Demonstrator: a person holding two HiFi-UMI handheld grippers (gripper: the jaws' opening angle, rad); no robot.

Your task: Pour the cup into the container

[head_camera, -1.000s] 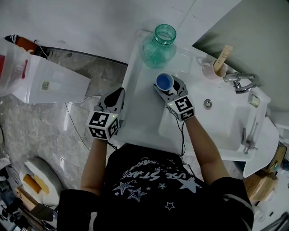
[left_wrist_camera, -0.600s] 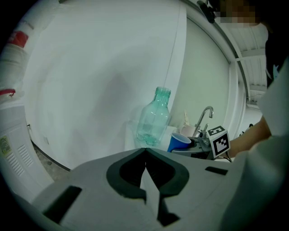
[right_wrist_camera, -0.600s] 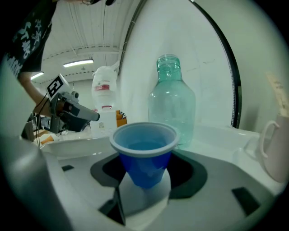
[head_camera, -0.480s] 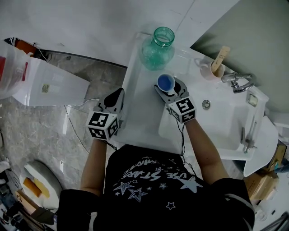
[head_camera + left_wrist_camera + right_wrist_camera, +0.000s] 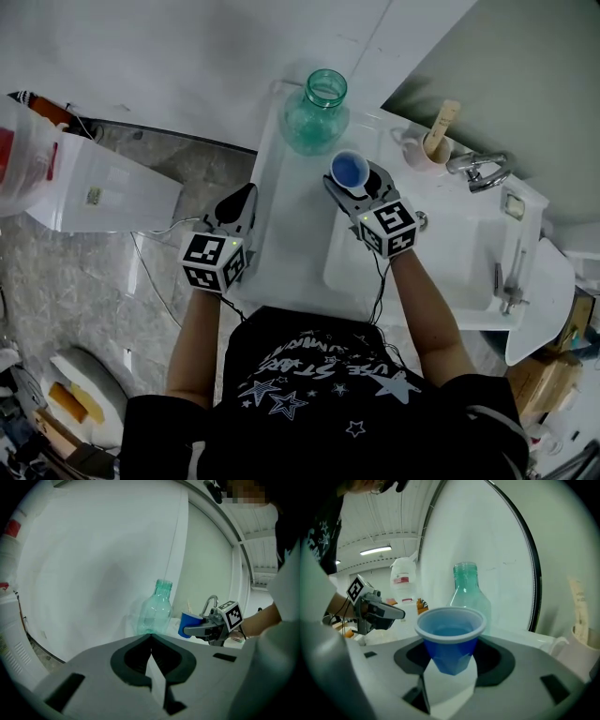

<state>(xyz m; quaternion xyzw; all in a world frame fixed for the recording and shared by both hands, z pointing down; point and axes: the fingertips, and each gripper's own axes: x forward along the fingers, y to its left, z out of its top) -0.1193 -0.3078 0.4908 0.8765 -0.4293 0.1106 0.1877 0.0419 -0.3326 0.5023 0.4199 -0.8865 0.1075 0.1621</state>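
Note:
My right gripper is shut on a blue cup and holds it upright above the white counter. In the right gripper view the blue cup has liquid inside and its wall is dented by the jaws. Just beyond the cup stands a green glass jar, open at the top, also seen ahead as the jar. My left gripper hovers at the counter's left edge, jaws shut and empty. In the left gripper view the jar and the held cup lie ahead.
A sink basin with a tap lies right of the cup. A pink mug with a wooden stick stands behind the sink. White bags sit on the floor at the left.
My right gripper has lifted the blue cup and carried it a little nearer the green jar. The left gripper has barely shifted.

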